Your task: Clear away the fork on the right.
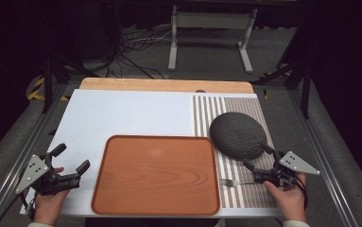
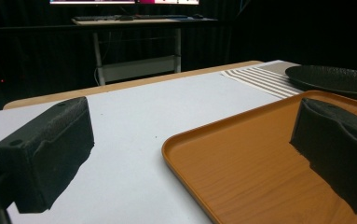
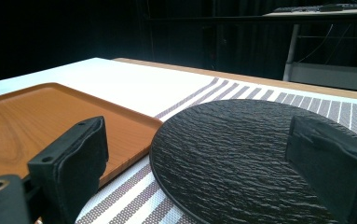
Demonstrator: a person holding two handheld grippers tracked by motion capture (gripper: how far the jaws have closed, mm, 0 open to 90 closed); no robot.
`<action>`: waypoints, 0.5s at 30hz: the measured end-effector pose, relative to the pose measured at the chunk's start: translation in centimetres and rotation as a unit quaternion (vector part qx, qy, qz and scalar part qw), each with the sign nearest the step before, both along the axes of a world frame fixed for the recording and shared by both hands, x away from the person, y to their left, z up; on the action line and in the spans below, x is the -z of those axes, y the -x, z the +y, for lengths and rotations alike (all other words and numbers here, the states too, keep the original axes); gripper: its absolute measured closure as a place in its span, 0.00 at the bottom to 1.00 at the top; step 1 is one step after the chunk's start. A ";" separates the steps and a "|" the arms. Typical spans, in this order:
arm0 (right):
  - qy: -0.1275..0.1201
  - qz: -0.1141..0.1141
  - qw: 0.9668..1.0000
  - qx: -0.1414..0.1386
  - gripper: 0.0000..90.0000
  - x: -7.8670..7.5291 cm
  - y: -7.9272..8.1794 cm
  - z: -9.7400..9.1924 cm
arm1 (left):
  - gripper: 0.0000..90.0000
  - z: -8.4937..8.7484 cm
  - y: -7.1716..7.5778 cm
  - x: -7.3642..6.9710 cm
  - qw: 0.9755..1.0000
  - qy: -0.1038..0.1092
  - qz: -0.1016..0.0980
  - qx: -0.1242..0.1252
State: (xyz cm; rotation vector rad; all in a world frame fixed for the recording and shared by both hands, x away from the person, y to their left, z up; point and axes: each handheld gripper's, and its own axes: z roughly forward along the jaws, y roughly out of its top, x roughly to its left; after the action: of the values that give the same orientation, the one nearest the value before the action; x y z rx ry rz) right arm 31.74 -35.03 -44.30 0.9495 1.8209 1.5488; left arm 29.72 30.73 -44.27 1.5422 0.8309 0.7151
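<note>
An orange-brown wooden tray lies bare at the front middle of the white table top. To its right, a dark round textured plate rests on a striped placemat. A silver fork lies on the mat near the front edge. My left gripper hovers open just left of the tray, nothing between its jaws; its own view looks across the tray. My right gripper stands open at the plate's near rim, beside the fork's handle. In its own view the plate lies ahead of the wide-apart jaws.
A bare wooden strip runs along the table's far edge. Beyond it stand a white desk frame and loose cables on the floor. Metal rails flank the table on both sides.
</note>
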 end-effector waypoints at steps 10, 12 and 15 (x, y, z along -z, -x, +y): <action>-0.001 0.001 1.000 -0.001 0.07 0.0 0.0 -0.1 | 0.00 -0.1 0.0 0.0 1.000 -0.002 0.003 0.000; -0.003 0.001 1.000 -0.001 0.07 0.0 0.1 -0.1 | 0.00 0.0 0.0 0.0 1.000 0.001 0.002 0.000; -0.006 0.002 1.000 -0.002 0.07 0.0 0.1 -0.1 | 0.00 0.0 0.0 -0.1 1.000 0.001 0.001 0.000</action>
State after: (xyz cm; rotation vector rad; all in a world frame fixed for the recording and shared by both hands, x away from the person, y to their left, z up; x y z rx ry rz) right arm 31.67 -35.09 -44.28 0.9560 1.8191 1.5615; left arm 29.68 30.75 -44.21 1.5416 0.8327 0.7123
